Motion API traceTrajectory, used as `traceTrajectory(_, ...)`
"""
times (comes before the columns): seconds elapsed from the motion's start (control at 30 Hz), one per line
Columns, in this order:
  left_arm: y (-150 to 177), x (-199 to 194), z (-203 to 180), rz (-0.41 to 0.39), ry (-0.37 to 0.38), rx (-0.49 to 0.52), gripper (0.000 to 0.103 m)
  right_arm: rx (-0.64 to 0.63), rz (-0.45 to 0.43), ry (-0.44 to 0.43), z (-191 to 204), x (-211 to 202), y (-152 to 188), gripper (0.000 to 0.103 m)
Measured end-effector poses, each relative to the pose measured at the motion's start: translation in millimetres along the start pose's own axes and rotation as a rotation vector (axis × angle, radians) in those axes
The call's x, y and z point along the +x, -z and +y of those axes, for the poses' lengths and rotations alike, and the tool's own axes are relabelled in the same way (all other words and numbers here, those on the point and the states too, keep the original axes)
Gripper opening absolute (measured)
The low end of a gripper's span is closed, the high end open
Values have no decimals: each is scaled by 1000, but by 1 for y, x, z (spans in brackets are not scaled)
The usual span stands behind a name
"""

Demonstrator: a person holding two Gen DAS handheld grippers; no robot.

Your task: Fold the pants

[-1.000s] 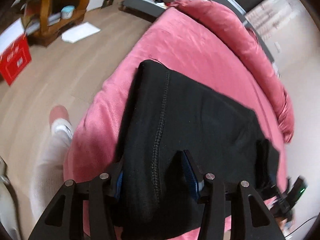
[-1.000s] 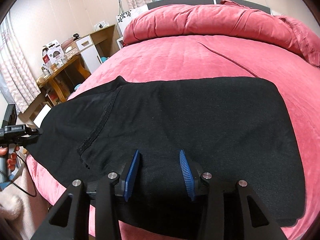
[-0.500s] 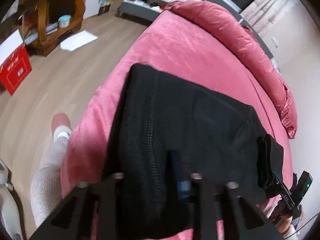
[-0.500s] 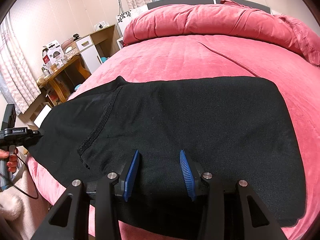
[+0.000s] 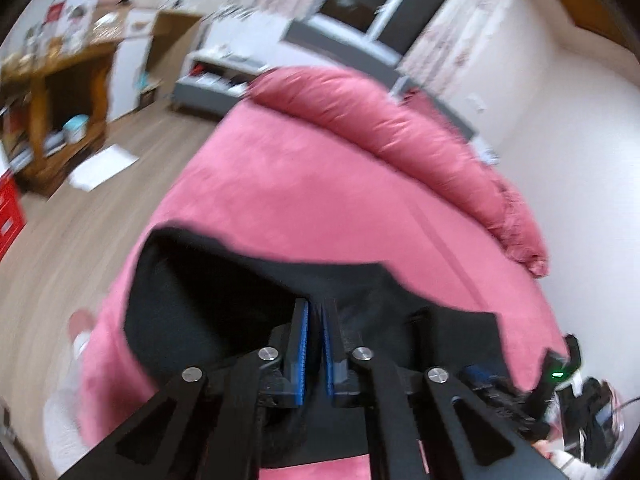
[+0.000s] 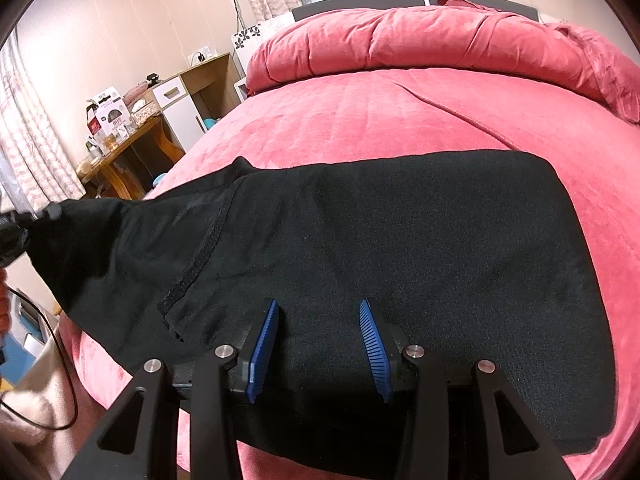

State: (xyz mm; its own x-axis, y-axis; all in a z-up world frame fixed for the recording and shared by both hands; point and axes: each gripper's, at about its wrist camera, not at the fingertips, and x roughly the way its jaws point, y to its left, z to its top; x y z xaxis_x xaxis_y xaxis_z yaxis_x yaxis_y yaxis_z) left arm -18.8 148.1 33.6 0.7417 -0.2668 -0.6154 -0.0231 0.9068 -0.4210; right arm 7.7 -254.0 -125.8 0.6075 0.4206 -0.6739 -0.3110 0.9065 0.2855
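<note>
Black pants lie folded across the pink bed. My left gripper is shut on a pinch of the pants at their left end and holds it lifted off the bed. That gripper also shows at the far left of the right wrist view, with the cloth pulled up into a peak. My right gripper sits at the near edge of the pants. Its blue pads stand apart with thick folded cloth filling the gap.
A rolled pink duvet lies along the head of the bed. Left of the bed are a wooden desk, a red box and a white sheet on the floor. A person's foot stands beside the bed. A black cable hangs there.
My left gripper closed on the left end of the pants and rose, lifting that end off the bed. The right gripper kept still.
</note>
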Motion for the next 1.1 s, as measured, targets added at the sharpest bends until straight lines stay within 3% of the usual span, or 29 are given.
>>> traceTrajectory(0.13, -12, -3, -52, -28, 80, 144, 6, 34, -7, -19, -4, -2, -1, 43)
traceTrajectory(0.2, -14, 1, -67, -15, 70, 198, 6, 36, -8, -23, -3, -3, 0, 43)
traceTrajectory(0.27, -16, 7, -62, 5, 44, 177, 12, 34, -7, -22, -4, -3, 0, 43)
traceTrajectory(0.33, -17, 12, -42, 38, 15, 100, 32, 40, -5, -28, -5, -3, 0, 43)
traceTrajectory(0.5, -4, 18, 62, 101, -112, -238, 44, 46, -3, -34, -7, -1, -1, 44)
traceTrajectory(0.57, 4, 17, 97, 105, -161, -332, 56, 44, -3, -34, -8, -1, -1, 45)
traceTrajectory(0.63, 12, 21, 135, 133, -197, -417, 75, 40, -2, -35, -7, -1, -1, 46)
traceTrajectory(0.67, 17, 25, 151, 160, -208, -464, 75, 38, -2, -34, -6, -1, -1, 47)
traceTrajectory(0.73, 30, 37, 179, 243, -146, -573, 75, 32, -1, -31, -5, 0, -2, 48)
traceTrajectory(0.87, 36, 37, 189, 203, 59, -624, 76, 27, 0, -27, -4, 0, -2, 48)
traceTrajectory(0.9, 36, 42, 187, 226, 120, -627, 76, 26, 1, -26, -4, 0, -2, 48)
traceTrajectory(0.93, 36, 45, 184, 246, 133, -621, 76, 25, 1, -25, -4, 0, -1, 48)
traceTrajectory(1.07, 35, 56, 167, 287, 65, -481, 73, 26, 1, -25, -3, -1, -1, 48)
traceTrajectory(1.1, 36, 56, 164, 285, 42, -470, 66, 26, 1, -25, -3, -1, -1, 48)
